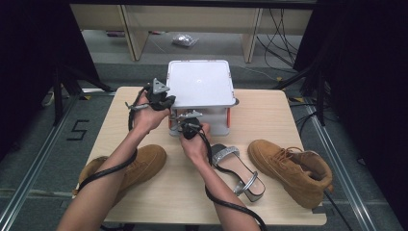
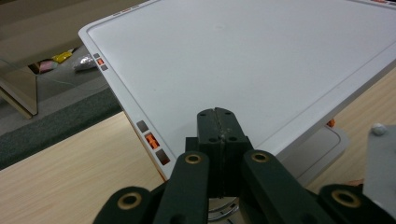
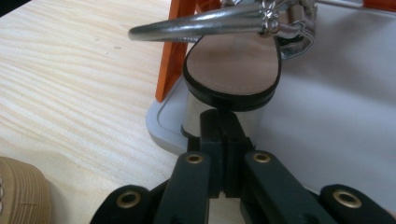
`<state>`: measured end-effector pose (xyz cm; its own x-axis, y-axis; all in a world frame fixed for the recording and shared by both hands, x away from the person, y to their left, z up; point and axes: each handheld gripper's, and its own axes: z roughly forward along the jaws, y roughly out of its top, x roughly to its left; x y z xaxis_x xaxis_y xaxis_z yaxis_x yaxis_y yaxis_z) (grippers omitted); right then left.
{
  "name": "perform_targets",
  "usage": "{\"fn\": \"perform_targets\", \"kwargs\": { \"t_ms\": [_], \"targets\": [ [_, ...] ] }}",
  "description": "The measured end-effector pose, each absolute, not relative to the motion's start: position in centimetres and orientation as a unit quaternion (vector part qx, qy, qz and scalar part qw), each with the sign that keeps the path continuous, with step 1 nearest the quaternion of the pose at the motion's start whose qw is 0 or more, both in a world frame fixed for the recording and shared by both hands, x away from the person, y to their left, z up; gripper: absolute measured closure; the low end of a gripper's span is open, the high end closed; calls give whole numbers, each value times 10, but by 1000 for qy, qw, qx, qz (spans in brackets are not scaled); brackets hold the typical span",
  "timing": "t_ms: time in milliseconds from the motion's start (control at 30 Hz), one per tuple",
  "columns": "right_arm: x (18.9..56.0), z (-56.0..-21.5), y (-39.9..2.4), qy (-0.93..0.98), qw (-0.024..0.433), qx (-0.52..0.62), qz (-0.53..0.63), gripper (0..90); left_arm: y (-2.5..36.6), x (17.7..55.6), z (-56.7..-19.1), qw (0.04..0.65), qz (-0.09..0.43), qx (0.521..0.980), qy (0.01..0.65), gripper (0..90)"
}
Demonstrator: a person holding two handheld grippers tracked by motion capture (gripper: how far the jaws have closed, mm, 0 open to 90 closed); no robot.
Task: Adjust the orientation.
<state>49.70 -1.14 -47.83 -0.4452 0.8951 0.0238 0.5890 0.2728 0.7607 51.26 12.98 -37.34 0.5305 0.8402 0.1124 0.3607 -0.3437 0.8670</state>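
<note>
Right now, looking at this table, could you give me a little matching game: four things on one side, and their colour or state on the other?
Things:
1. rack's top shelf
2. rack post
3. boot at the table's right
4. left hand-held gripper

Colour or state:
a. tan
b. shut, with nothing between its jaws
c. white
d. orange

Pairs: 1-c, 2-d, 3-a, 4-b

A lab-like recording space: black curtains (image 1: 29, 57), floor rails (image 1: 29, 178), loose cables (image 1: 284, 33), taped "5" (image 1: 78, 130)
</note>
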Motion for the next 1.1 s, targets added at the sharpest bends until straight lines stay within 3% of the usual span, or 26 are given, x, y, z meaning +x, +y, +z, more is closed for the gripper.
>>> {"fn": "perform_targets", "kwargs": {
  "t_ms": [433, 600, 1100],
  "targets": [
    [498, -488, -6, 779, 202, 469, 362, 850, 130, 513, -373, 421, 284, 767, 393, 898],
    [494, -482, -15, 770, 212, 476, 369, 899, 130, 513, -374, 420, 285, 767, 392, 898],
    [503, -484, -14, 766, 235, 487, 348, 900, 130, 513, -373, 421, 284, 767, 392, 898]
  ]
}}
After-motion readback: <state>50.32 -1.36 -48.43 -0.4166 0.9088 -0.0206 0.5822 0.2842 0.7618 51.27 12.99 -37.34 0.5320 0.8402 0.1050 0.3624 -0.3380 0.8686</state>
